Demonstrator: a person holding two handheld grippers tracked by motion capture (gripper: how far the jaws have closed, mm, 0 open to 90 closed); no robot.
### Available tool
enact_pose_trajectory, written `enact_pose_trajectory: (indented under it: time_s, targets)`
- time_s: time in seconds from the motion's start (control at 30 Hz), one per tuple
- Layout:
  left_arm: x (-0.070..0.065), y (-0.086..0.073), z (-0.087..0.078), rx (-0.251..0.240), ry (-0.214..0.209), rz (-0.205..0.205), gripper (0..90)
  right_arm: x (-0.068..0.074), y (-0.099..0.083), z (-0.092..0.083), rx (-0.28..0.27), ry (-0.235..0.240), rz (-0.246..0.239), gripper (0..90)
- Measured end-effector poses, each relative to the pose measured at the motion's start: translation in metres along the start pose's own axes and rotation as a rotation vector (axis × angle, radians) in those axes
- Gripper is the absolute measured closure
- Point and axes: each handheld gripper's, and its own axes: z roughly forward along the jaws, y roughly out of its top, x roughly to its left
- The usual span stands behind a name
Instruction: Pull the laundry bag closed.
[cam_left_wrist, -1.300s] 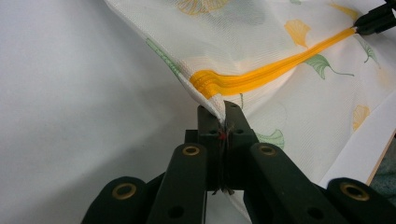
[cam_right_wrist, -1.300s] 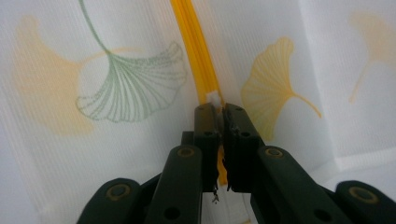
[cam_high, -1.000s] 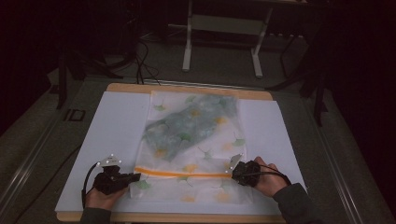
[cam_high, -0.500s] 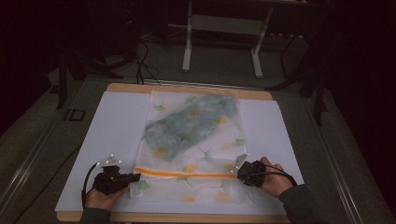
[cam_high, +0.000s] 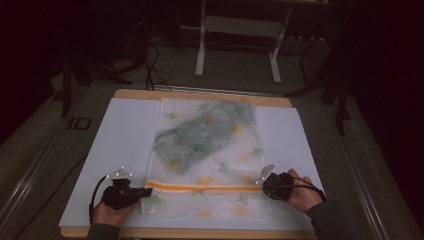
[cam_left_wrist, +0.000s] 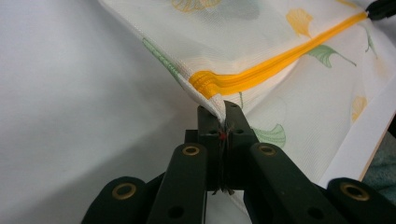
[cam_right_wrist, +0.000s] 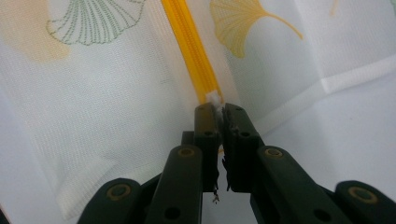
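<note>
A white mesh bag (cam_high: 220, 165) printed with ginkgo leaves lies flat on the white sheet (cam_high: 125, 135), with a green patterned cloth (cam_high: 200, 135) inside it. An orange zipper (cam_high: 200, 187) runs across its near end. My left gripper (cam_high: 145, 192) is shut on the bag's corner at the zipper's left end; in the left gripper view its jaws (cam_left_wrist: 219, 109) pinch the mesh just below the zipper (cam_left_wrist: 261, 74). At the zipper's right end my right gripper (cam_high: 263, 186) is shut on the white zipper pull (cam_right_wrist: 214, 98), with the zipper (cam_right_wrist: 189, 42) running away from it.
The white sheet covers a wooden board (cam_high: 200, 95) on a grey table. Behind the board stand a metal frame's legs (cam_high: 237, 45) and loose cables (cam_high: 150, 65). The sheet's near edge (cam_high: 200, 225) lies close under both hands.
My right gripper has slid a little to the right along the zipper line, still shut. The left gripper has stayed put on the bag's corner.
</note>
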Motion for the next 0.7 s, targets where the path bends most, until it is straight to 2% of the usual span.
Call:
enact_pose_trajectory:
  time_s: [0.2, 0.27, 0.3, 0.33, 0.37, 0.4, 0.43, 0.47, 0.5, 0.53, 0.57, 0.6, 0.63, 0.67, 0.7]
  targets:
    - [0.001, -0.001, 0.001, 0.007, -0.005, -0.007, 87.2, -0.001, -0.004, 0.001, -0.009, 0.016, 0.018, 84.8]
    - [0.0, -0.001, -0.002, -0.004, 0.009, 0.003, 80.6, -0.001, -0.005, 0.001, -0.018, 0.031, 0.031, 83.4]
    - [0.001, -0.002, -0.004, -0.015, 0.01, -0.002, 77.7, -0.002, -0.007, 0.001, -0.042, 0.045, 0.056, 78.9]
    - [0.003, -0.002, -0.007, -0.026, 0.011, -0.01, 77.7, -0.002, -0.007, 0.001, -0.042, 0.045, 0.056, 78.9]
    - [0.005, -0.004, -0.012, -0.052, 0.011, -0.024, 72.8, -0.003, -0.009, 0.001, -0.074, 0.071, 0.082, 73.4]
    - [0.005, -0.004, -0.012, -0.052, 0.011, -0.024, 72.0, -0.003, -0.009, 0.001, -0.074, 0.071, 0.082, 73.4]
    - [0.006, -0.004, -0.018, -0.075, 0.016, -0.023, 71.1, -0.004, -0.012, 0.0, -0.099, 0.078, 0.107, 69.6]
    - [0.006, -0.004, -0.018, -0.075, 0.016, -0.023, 70.4, -0.004, -0.012, 0.0, -0.099, 0.078, 0.107, 69.6]
    - [0.007, -0.005, -0.022, -0.097, 0.021, -0.024, 70.1, -0.006, -0.015, -0.001, -0.131, 0.083, 0.141, 66.6]
    - [0.007, -0.005, -0.022, -0.097, 0.021, -0.024, 69.6, -0.006, -0.015, -0.001, -0.131, 0.083, 0.141, 66.6]
    - [0.009, -0.006, -0.026, -0.117, 0.034, -0.029, 69.2, -0.008, -0.017, -0.002, -0.176, 0.088, 0.19, 64.8]
    - [0.009, -0.006, -0.026, -0.117, 0.034, -0.029, 69.2, -0.008, -0.017, -0.002, -0.176, 0.088, 0.19, 64.8]
    - [0.01, -0.007, -0.028, -0.128, 0.053, -0.031, 69.1, -0.011, -0.02, -0.003, -0.213, 0.089, 0.231, 63.9]
    - [0.01, -0.007, -0.028, -0.128, 0.053, -0.031, 69.0, -0.011, -0.02, -0.003, -0.213, 0.089, 0.231, 63.9]
    - [0.011, -0.007, -0.03, -0.133, 0.08, -0.029, 68.9, -0.012, -0.022, -0.002, -0.235, 0.079, 0.266, 63.2]
